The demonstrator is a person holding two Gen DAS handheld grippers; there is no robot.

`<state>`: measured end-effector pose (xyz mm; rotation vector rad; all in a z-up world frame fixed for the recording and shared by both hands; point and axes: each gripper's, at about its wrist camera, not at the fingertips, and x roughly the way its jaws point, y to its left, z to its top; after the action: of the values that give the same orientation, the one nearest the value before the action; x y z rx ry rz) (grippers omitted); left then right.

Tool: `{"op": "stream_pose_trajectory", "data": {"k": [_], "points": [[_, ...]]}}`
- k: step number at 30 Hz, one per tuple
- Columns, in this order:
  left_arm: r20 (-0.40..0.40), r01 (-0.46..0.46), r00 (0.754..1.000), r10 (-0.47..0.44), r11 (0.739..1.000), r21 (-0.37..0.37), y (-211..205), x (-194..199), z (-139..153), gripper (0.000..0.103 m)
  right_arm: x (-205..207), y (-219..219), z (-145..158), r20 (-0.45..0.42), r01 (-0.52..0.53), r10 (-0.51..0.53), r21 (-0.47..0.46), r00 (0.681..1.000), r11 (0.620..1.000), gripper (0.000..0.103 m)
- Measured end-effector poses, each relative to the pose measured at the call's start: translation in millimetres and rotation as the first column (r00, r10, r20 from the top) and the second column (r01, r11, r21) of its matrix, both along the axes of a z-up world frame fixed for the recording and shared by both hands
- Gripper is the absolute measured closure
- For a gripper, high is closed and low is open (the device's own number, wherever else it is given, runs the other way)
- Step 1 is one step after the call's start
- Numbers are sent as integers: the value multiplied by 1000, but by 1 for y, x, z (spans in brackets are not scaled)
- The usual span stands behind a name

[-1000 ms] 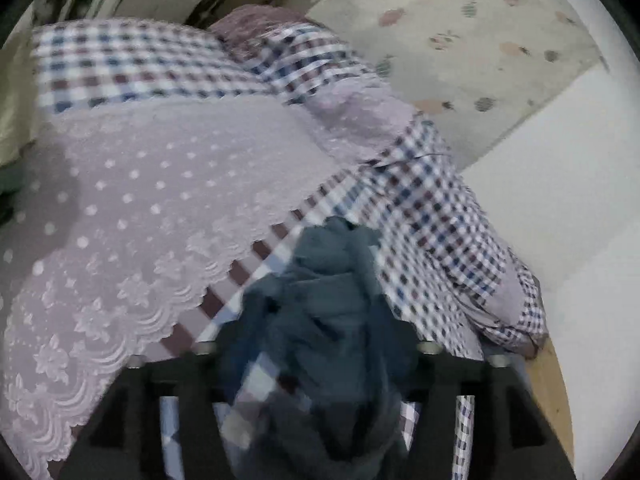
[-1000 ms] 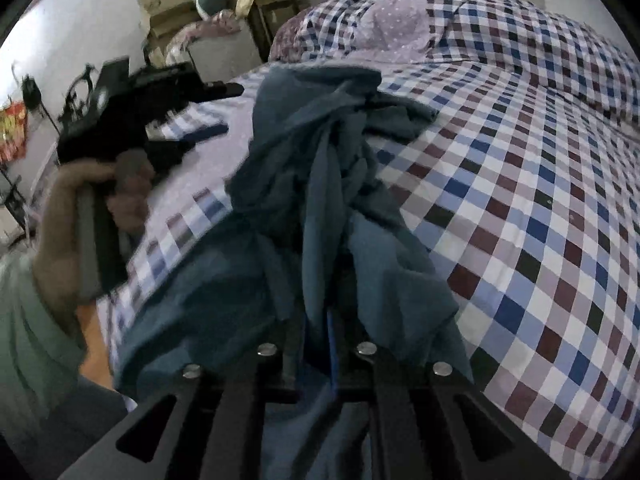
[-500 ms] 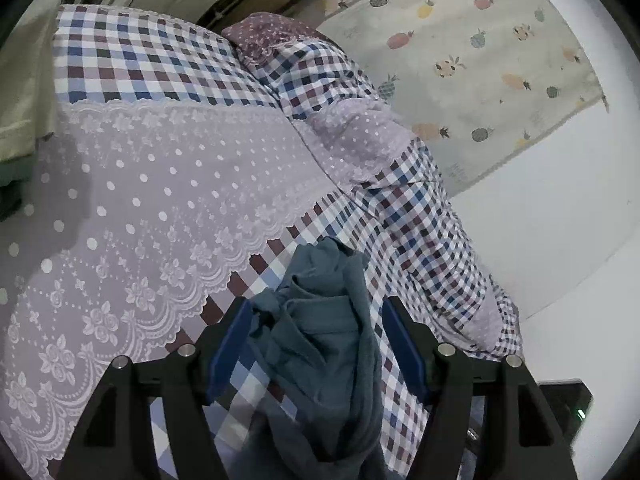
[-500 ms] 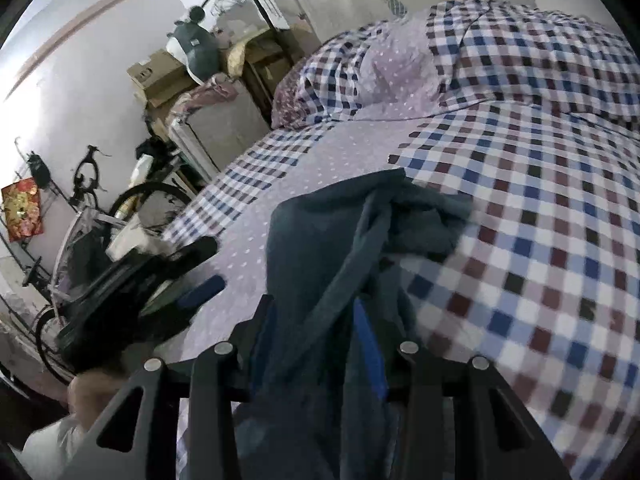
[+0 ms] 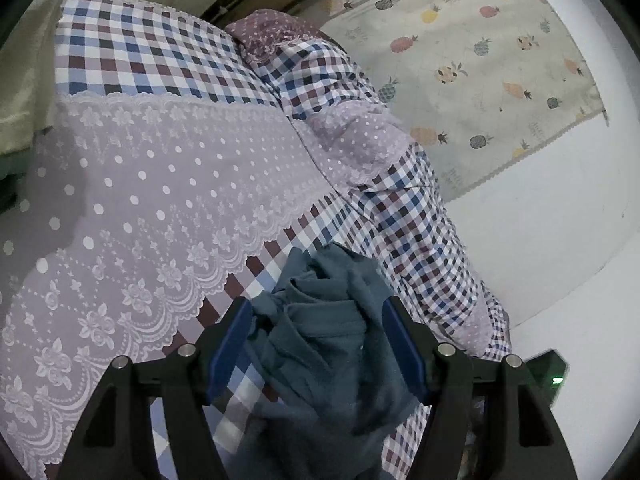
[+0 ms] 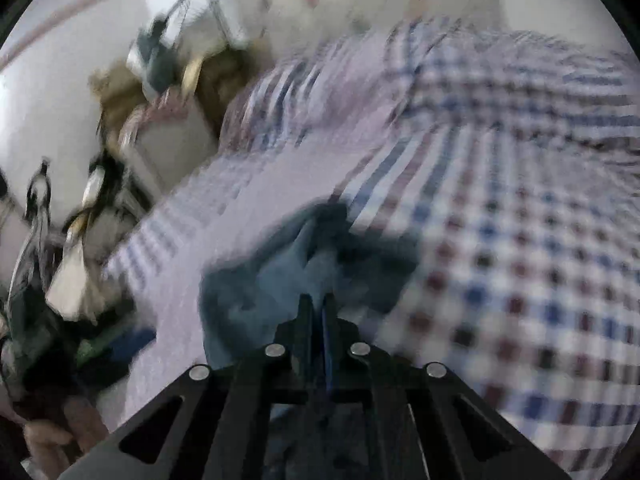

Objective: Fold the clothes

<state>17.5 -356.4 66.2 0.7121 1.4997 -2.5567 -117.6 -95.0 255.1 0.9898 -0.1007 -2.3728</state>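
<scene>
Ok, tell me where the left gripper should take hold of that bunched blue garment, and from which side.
The blue garment lies crumpled on the checked bedspread, with no clear hem showing. The left gripper stands open astride the bunch. Best guess: grip the raised ridge of folds at the top of the pile, coming straight down from above, since that ridge stands proud between the pads. The right gripper looks shut on other cloth.

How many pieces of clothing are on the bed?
1: a crumpled blue garment on the checked bedspread, between the left gripper's open fingers. More may lie out of view.
</scene>
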Motion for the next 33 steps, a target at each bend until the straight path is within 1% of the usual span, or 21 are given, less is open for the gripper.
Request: {"op": "stream_pose_trajectory", "data": {"k": [2,6,8,10,14,19,22,25,27,30,32,33], "points": [[-1,-1,1000,1,1000,-1,1,1,1,32,-1,33,24,-56,68,-69,-33,996,997,101],[-1,0,1000,0,1000,-6,4,1,3,32,-3,93,60,-122,176,-178,-28,976,984,101],[2,6,1000,-6,1000,-15,8,-1,4,32,-2,124,75,-152,233,-234,-22,960,972,101],[6,10,1000,-10,1000,-21,11,-4,5,32,0,154,88,-181,293,-293,-27,939,956,101],[14,28,1000,-27,999,-45,21,-9,8,32,5,217,117,-237,413,-414,-55,879,909,101],[28,63,998,-61,996,-70,35,-16,8,32,14,276,135,-285,516,-504,-37,815,856,101],[32,78,997,-76,993,-89,43,-19,10,32,25,321,138,-290,593,-577,-38,764,804,101],[38,94,995,-91,990,-104,49,-21,11,32,37,368,141,-294,667,-646,-39,704,744,101],[43,109,994,-104,988,-114,54,-22,12,32,42,404,142,-296,721,-697,-38,653,692,101],[50,134,990,-128,980,-147,65,-24,18,32,45,446,144,-291,788,-761,-33,581,614,101],[49,152,988,-146,972,-179,73,-25,23,32,46,472,141,-287,836,-802,-9,523,548,101],[48,162,987,-156,968,-192,76,-26,25,32,43,480,136,-264,848,-814,23,517,530,99]]}}
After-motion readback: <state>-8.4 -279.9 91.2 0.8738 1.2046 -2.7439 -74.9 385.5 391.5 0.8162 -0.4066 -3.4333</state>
